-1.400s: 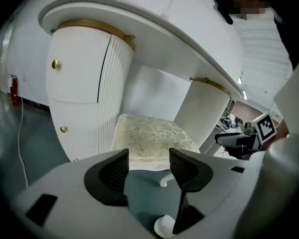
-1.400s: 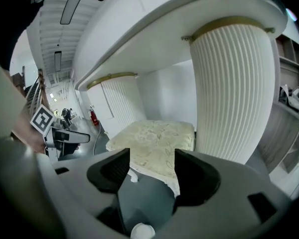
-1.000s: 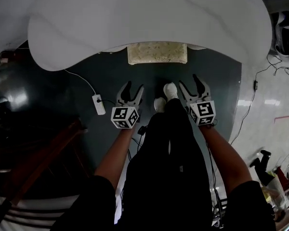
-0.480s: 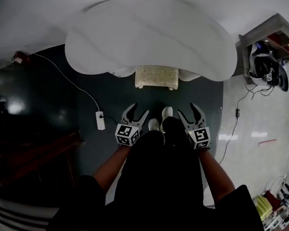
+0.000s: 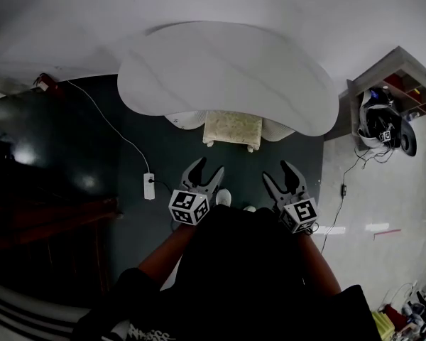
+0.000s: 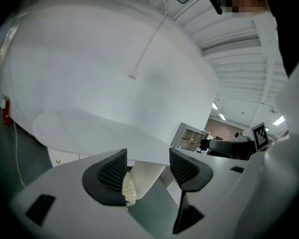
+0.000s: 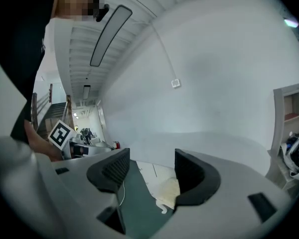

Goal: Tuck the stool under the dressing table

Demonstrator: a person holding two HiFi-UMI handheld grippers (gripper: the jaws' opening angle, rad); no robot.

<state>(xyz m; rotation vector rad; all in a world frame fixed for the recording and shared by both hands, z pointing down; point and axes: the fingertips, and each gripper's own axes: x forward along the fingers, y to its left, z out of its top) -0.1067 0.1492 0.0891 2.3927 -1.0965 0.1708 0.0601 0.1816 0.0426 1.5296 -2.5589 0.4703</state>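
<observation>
The cream cushioned stool [image 5: 232, 129] stands on the dark rug with its far half under the white curved dressing table [image 5: 227, 73]. In the right gripper view the stool [image 7: 167, 190] shows beneath the table top [image 7: 214, 143]. My left gripper [image 5: 204, 172] hangs open over the rug, well short of the stool, nothing between its jaws. My right gripper [image 5: 282, 176] is open too, level with it on the right. The stool's edge [image 6: 127, 188] peeks past the left jaw in the left gripper view.
A white power strip [image 5: 149, 186] with its cable lies on the dark rug [image 5: 128, 155] to the left. A shelf unit [image 5: 390, 98] with a dark helmet stands at the right. Dark wooden furniture [image 5: 50, 226] is at the left. The person's shoes [image 5: 224, 197] are between the grippers.
The person has stepped back: the table and stool look smaller and farther away. Both grippers have drawn back from the stool and stay open.
</observation>
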